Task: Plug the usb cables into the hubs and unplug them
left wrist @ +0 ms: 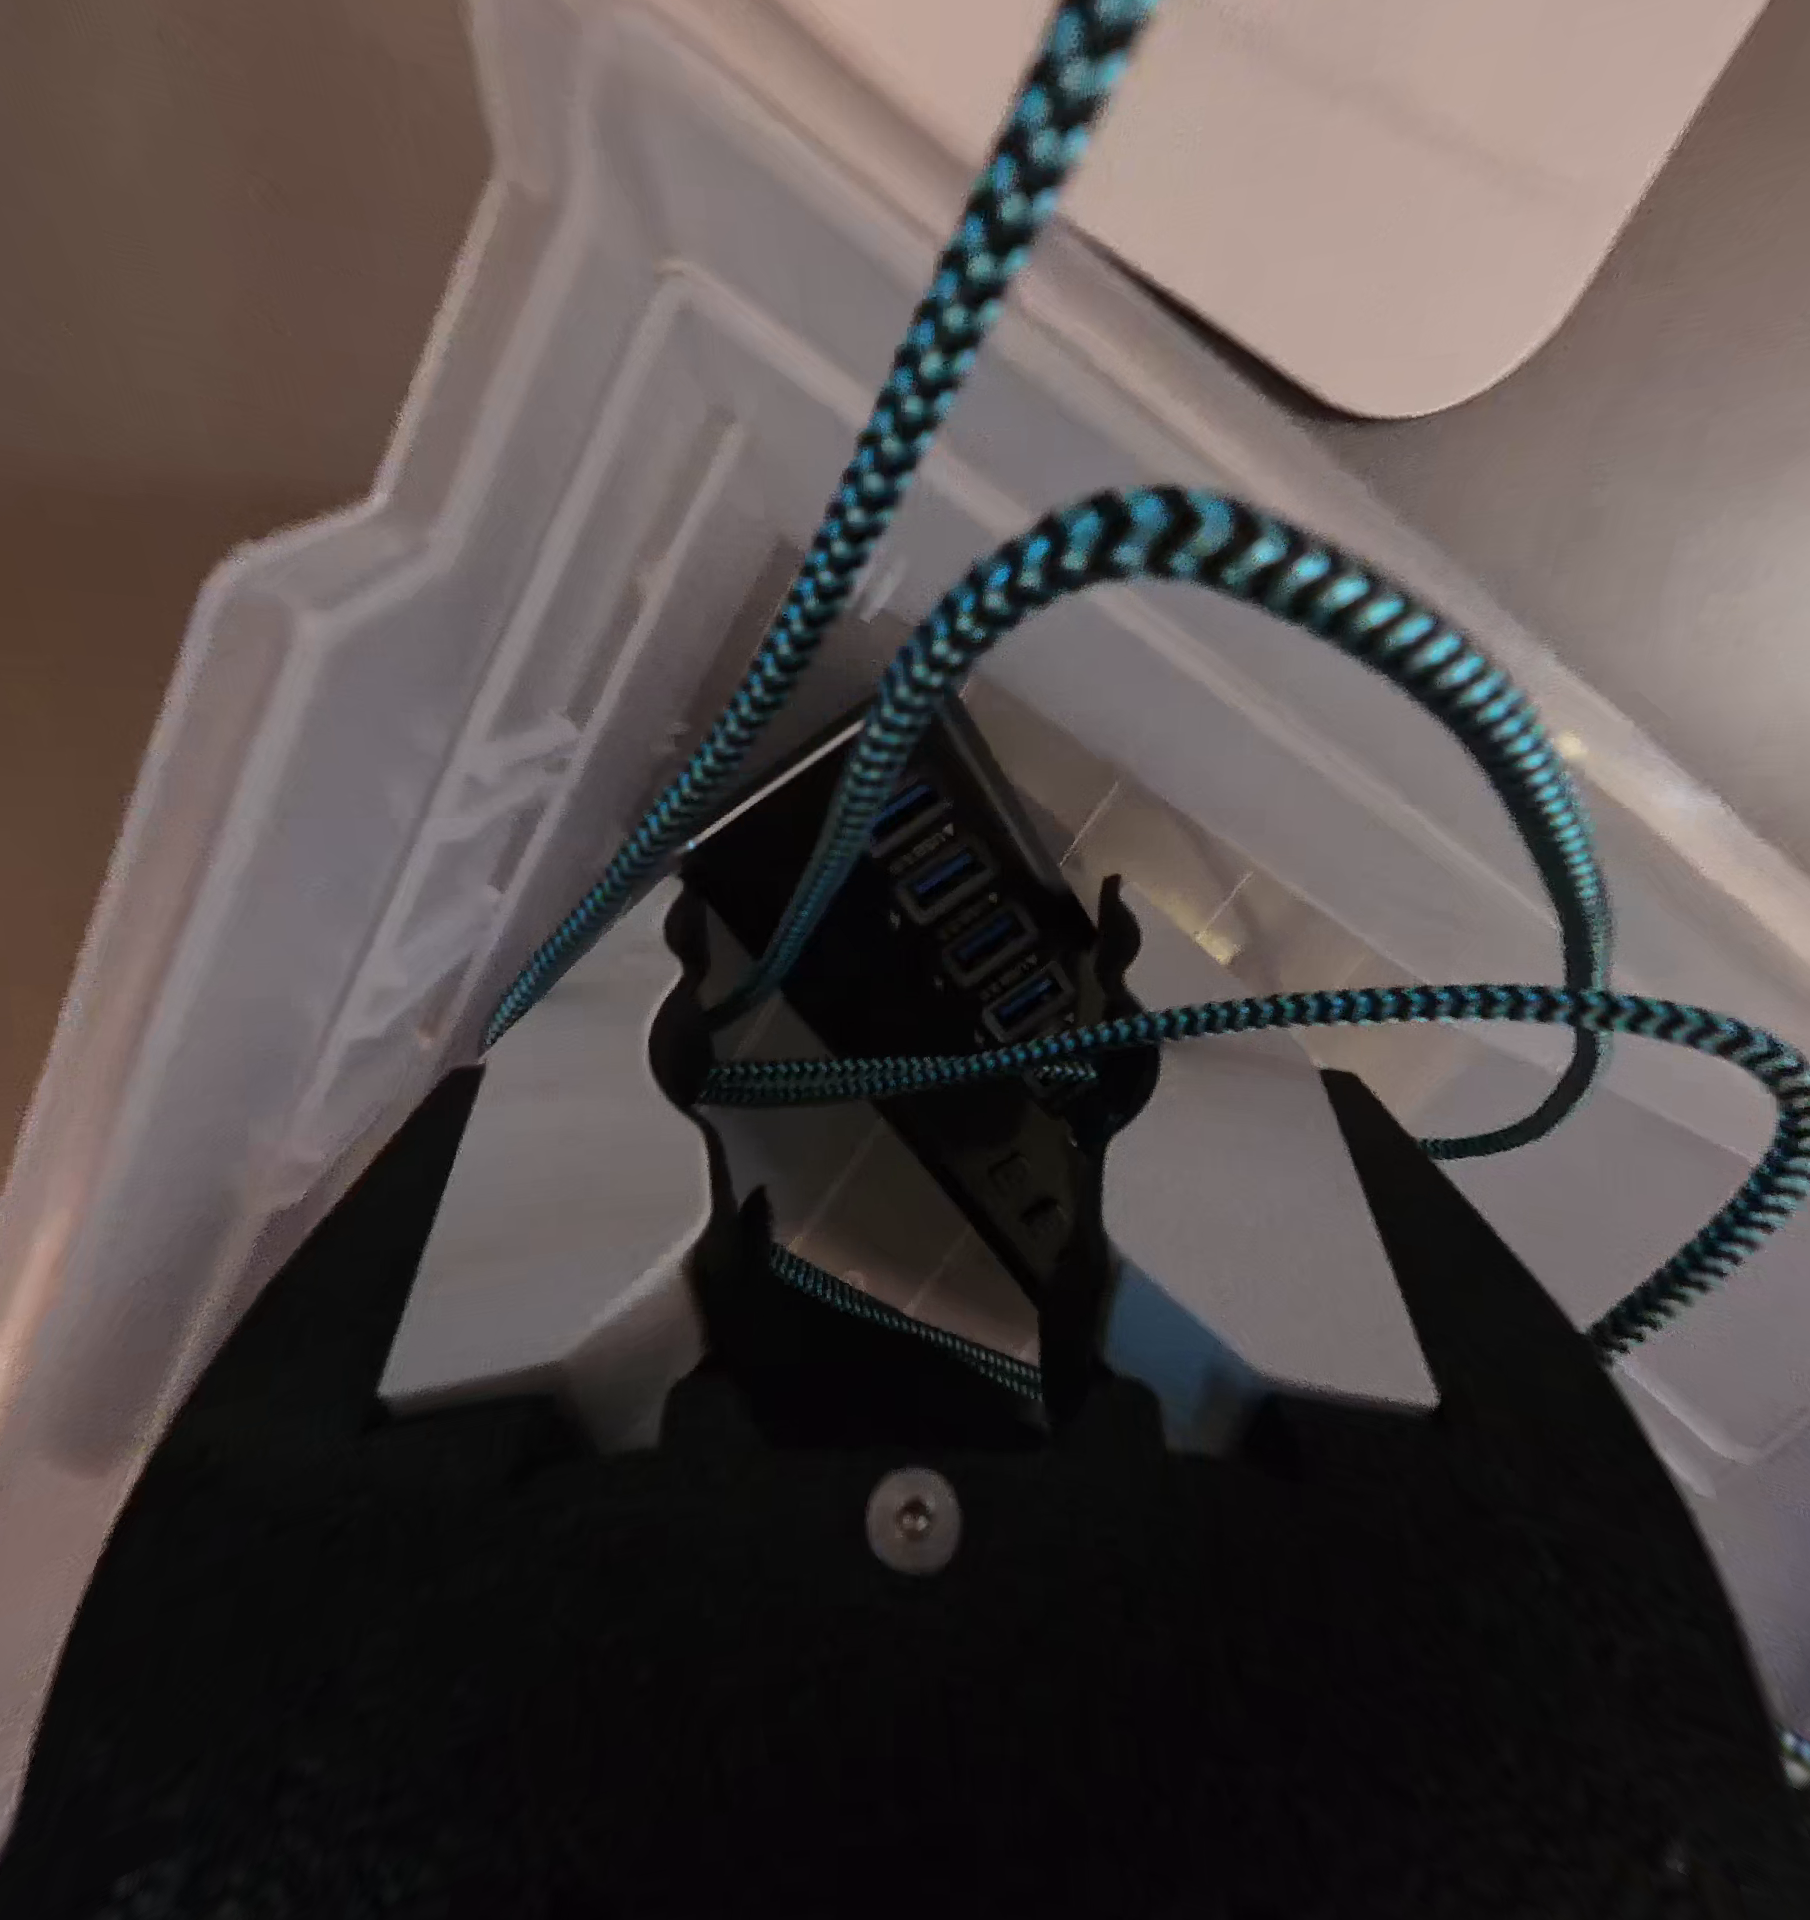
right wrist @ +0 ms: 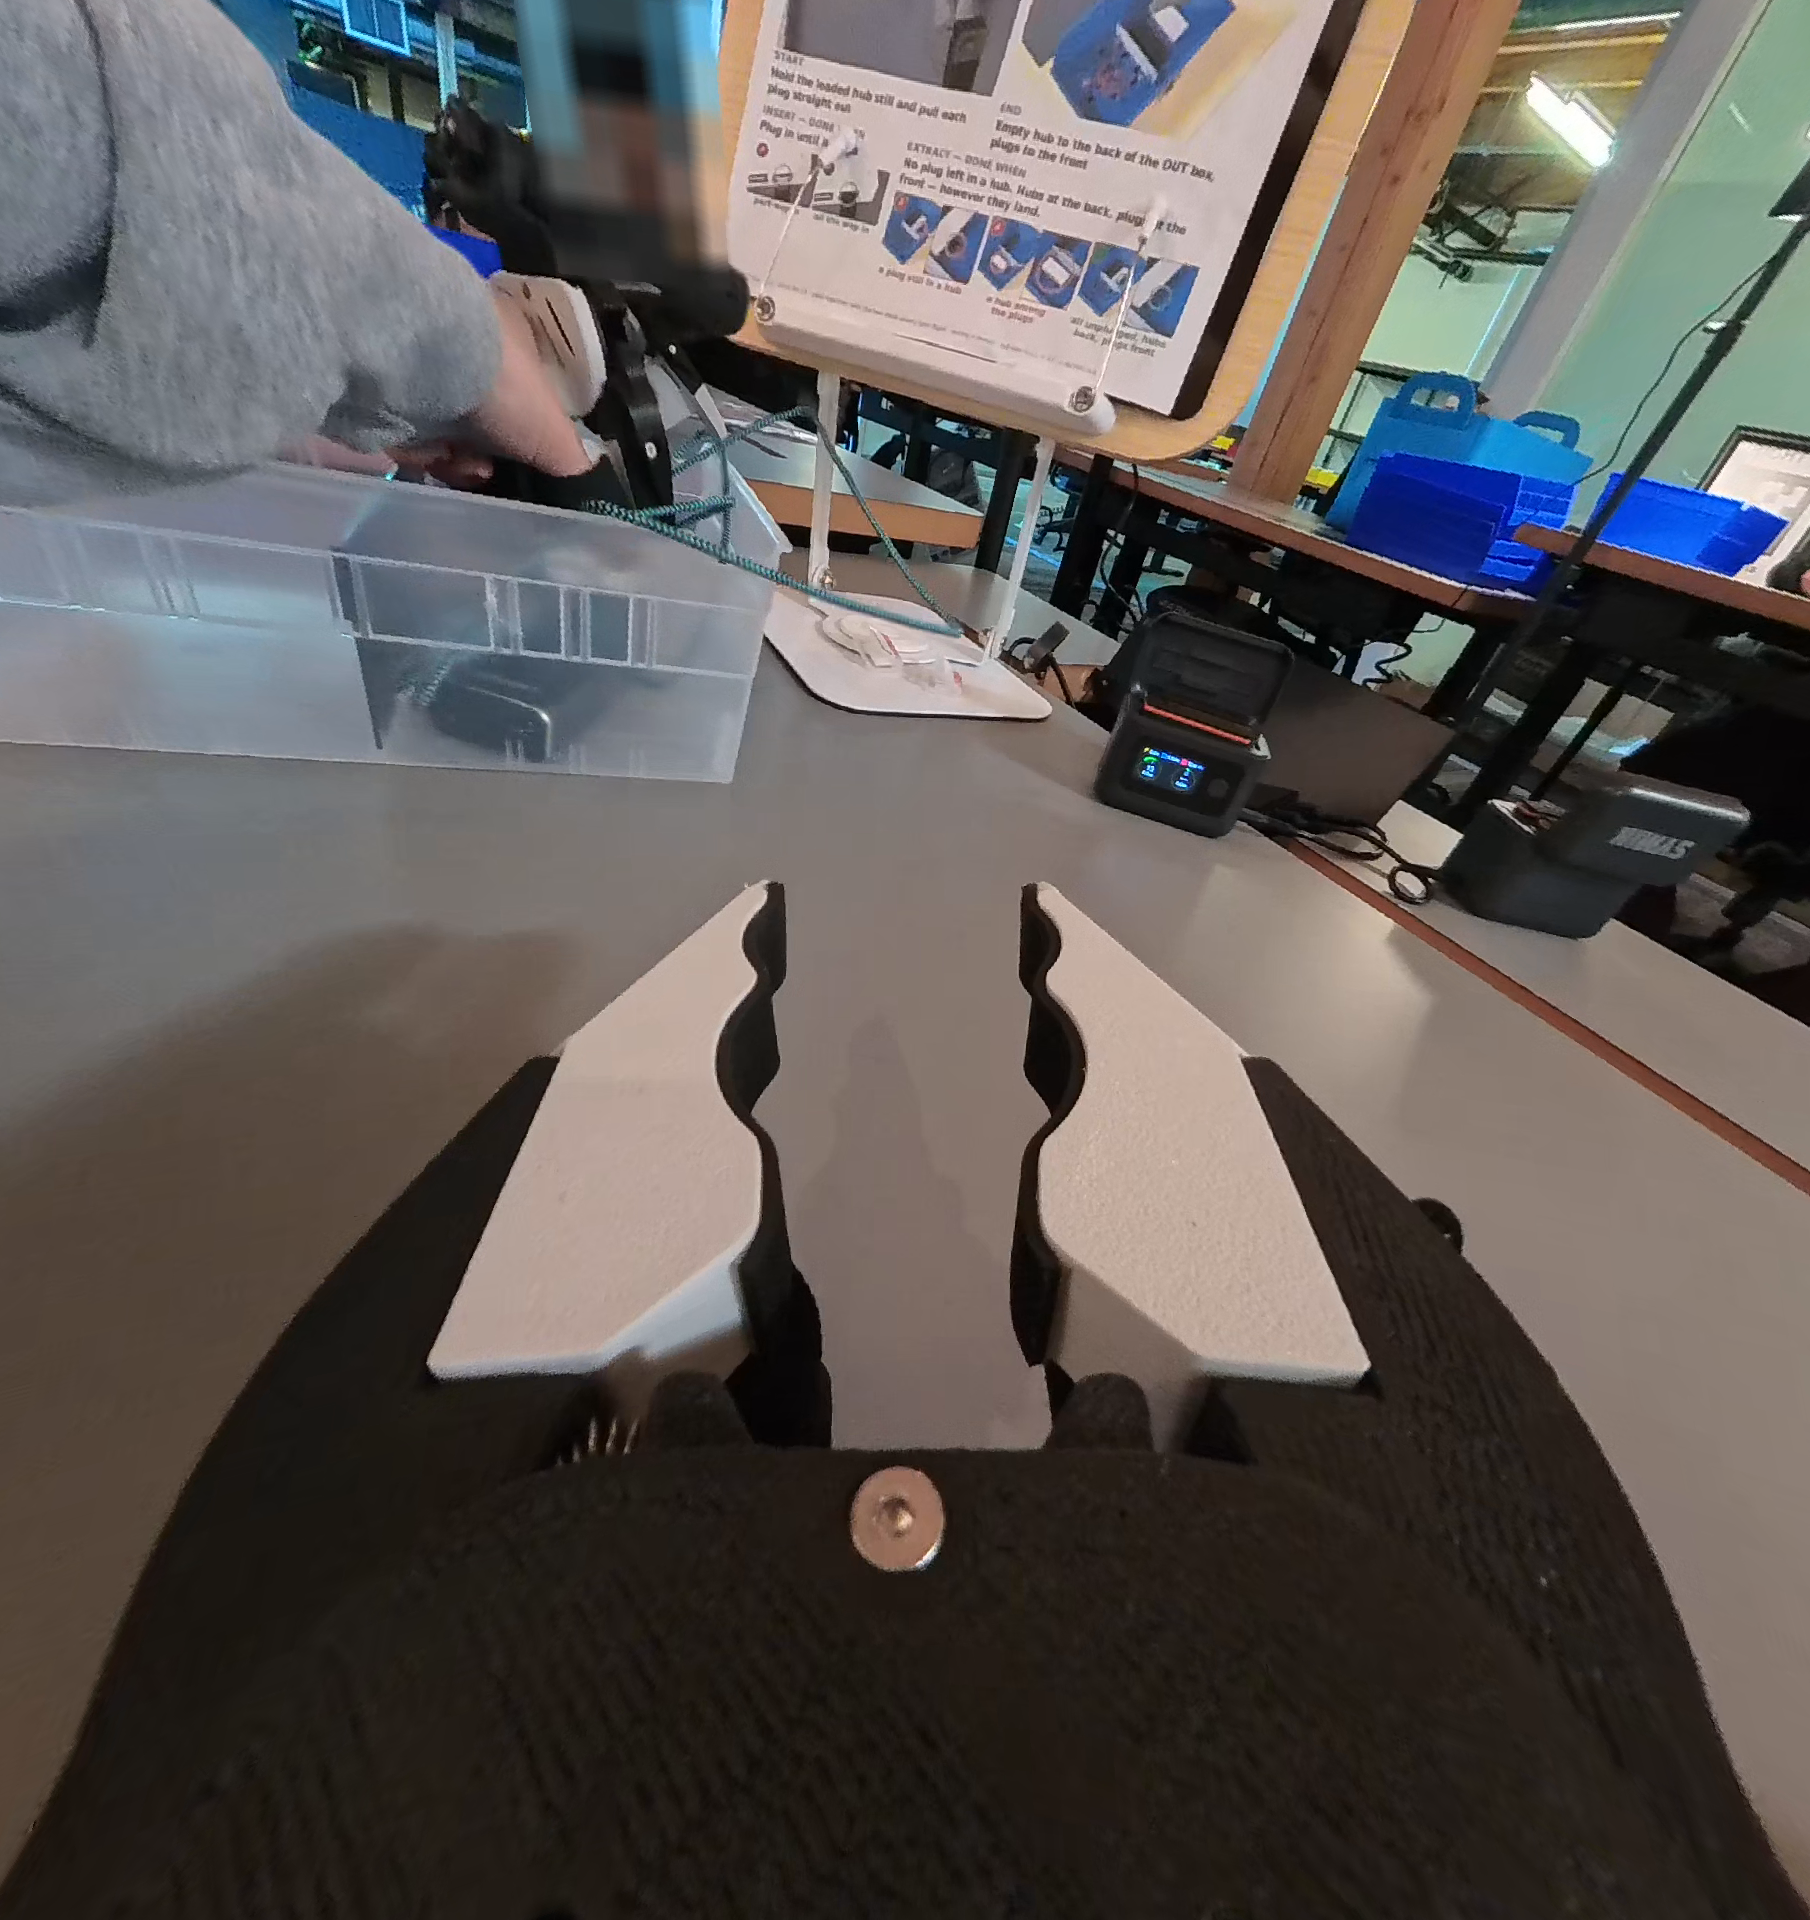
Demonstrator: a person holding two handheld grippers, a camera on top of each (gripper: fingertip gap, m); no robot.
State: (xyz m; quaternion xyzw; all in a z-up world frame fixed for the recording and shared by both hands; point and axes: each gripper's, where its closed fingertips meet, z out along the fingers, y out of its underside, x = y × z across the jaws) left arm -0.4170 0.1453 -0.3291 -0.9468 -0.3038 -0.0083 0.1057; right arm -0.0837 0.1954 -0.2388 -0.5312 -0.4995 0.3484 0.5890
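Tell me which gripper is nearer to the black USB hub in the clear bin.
Left. The left gripper has its fingers either side of the USB hub inside the clear bin; the right gripper sits over the table, outside it.

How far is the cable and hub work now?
Done: nothing clearly; four blue ports on the black hub look empty. In hand: the left tool straddles the hub inside the clear bin, the braided cable looped over it. Left: plugging and unplugging; the right tool is open and empty.
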